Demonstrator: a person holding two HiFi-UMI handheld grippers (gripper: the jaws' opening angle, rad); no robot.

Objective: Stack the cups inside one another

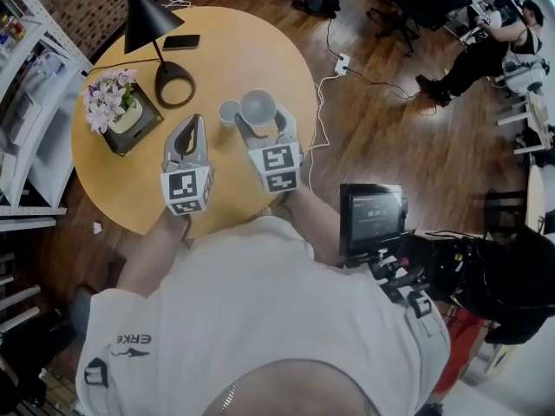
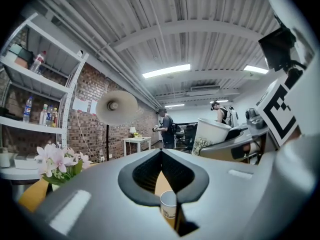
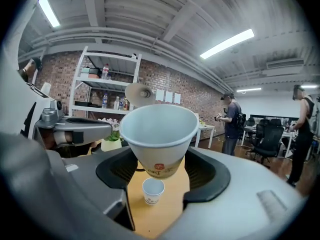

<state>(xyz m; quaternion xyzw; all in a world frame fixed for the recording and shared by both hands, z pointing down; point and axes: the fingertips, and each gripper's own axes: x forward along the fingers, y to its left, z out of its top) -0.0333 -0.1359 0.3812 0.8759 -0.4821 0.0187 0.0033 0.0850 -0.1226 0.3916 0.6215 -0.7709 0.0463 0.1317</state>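
Note:
My right gripper (image 1: 264,121) is shut on a large white paper cup (image 1: 258,107), which it holds upright above the round yellow table (image 1: 130,198). In the right gripper view this cup (image 3: 159,134) fills the space between the jaws. A small paper cup (image 3: 153,190) stands on the table just below and beyond it. In the head view the small cup (image 1: 229,111) is left of the held one. My left gripper (image 1: 192,121) hovers to the left, shut and empty. Through the slit between its jaws I see the small cup (image 2: 169,206), with the held cup (image 2: 215,134) at the right.
A black desk lamp (image 1: 147,24), a dark phone (image 1: 180,42) and a pot of pink flowers (image 1: 117,107) stand on the far left of the table. White shelves (image 1: 35,102) are to the left. A monitor (image 1: 373,215) is at my right, and people stand farther off.

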